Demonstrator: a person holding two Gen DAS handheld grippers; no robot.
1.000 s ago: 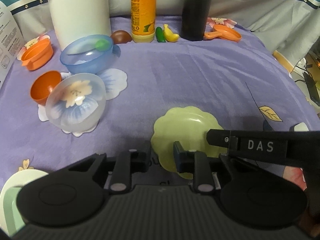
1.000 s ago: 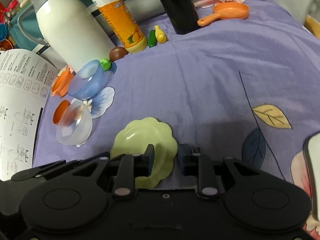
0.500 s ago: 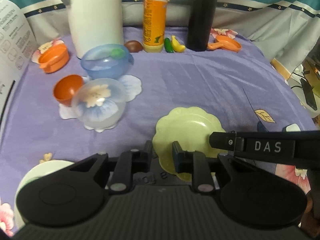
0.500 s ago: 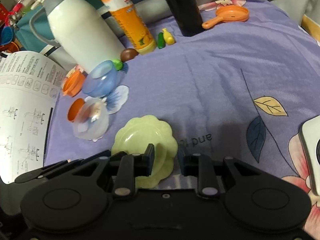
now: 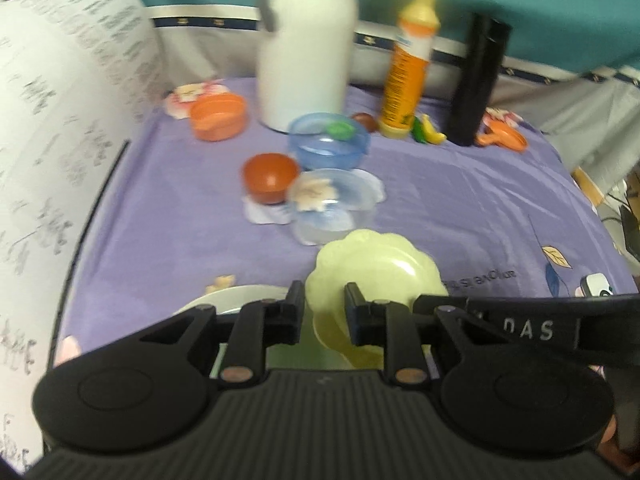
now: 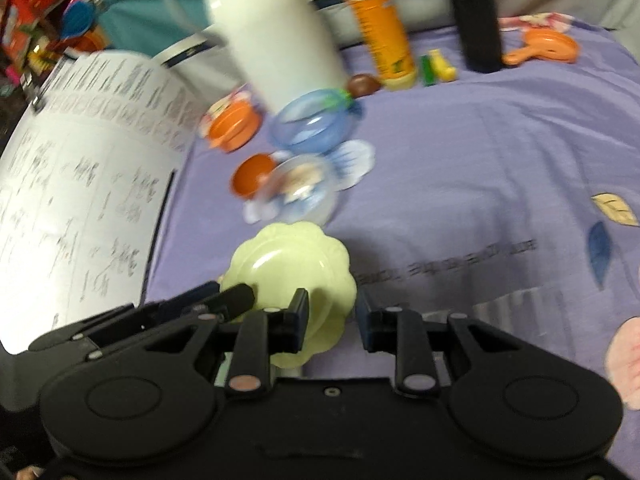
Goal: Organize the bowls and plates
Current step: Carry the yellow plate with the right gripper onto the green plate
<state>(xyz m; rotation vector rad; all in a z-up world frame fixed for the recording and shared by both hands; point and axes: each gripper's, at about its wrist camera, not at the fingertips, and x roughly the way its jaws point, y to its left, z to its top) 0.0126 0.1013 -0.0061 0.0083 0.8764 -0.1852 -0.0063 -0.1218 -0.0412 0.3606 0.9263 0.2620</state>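
Fingers of left gripper [image 5: 323, 305] and right gripper [image 6: 332, 312] both narrowly pinching the pale green scalloped plate [image 5: 376, 268].

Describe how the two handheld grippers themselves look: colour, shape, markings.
Both are matte black plastic. The left gripper has two flat fingers on hinged links with copper-coloured pins, two round discs, and a ribbed body. The right gripper is built the same, with pale pins and a smooth body; its side arm, seen from the left wrist, reads "DAS" in white.

Far side: white jug [image 5: 306, 46], orange bottle [image 5: 406, 64], black flask [image 5: 478, 80] in a row. Printed sheet [image 5: 60, 140] at left, purple cloth [image 5: 460, 208] underneath.
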